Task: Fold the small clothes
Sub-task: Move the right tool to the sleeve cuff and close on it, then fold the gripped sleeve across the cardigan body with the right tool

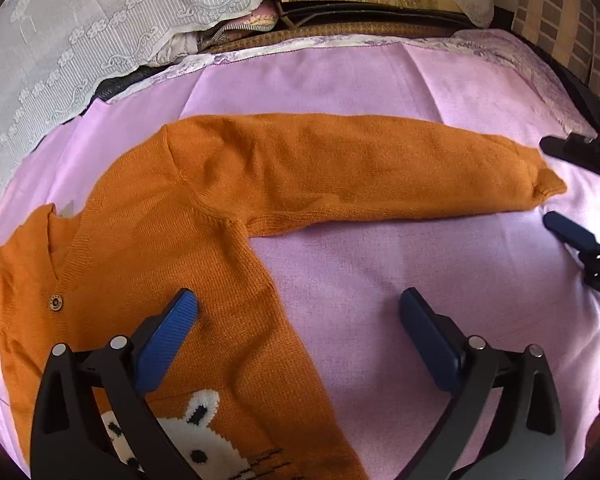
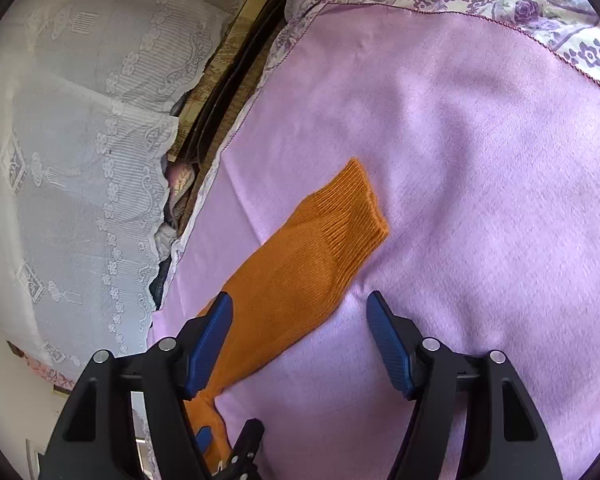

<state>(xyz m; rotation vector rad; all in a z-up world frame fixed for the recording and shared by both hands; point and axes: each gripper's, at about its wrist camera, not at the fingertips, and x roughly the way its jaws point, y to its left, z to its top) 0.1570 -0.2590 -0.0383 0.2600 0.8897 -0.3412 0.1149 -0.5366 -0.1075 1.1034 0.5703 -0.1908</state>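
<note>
An orange knitted cardigan (image 1: 148, 240) with a white animal face lies flat on a pink cloth (image 1: 380, 280). Its sleeve (image 1: 360, 168) stretches out to the right. My left gripper (image 1: 296, 304) is open and empty, one finger over the cardigan's side, the other over the cloth. My right gripper (image 2: 300, 304) is open and empty, just above the sleeve near its ribbed cuff (image 2: 348, 208). It also shows in the left wrist view (image 1: 548, 180), its fingers either side of the cuff end. The left gripper's tips show at the bottom of the right wrist view (image 2: 228, 440).
The pink cloth (image 2: 460, 200) lies over a floral purple sheet (image 2: 540, 8). White lace-covered bedding (image 1: 80, 40) is piled along the far edge, with dark boards (image 1: 360, 12) behind. A brick-patterned surface (image 1: 560, 20) is at the far right.
</note>
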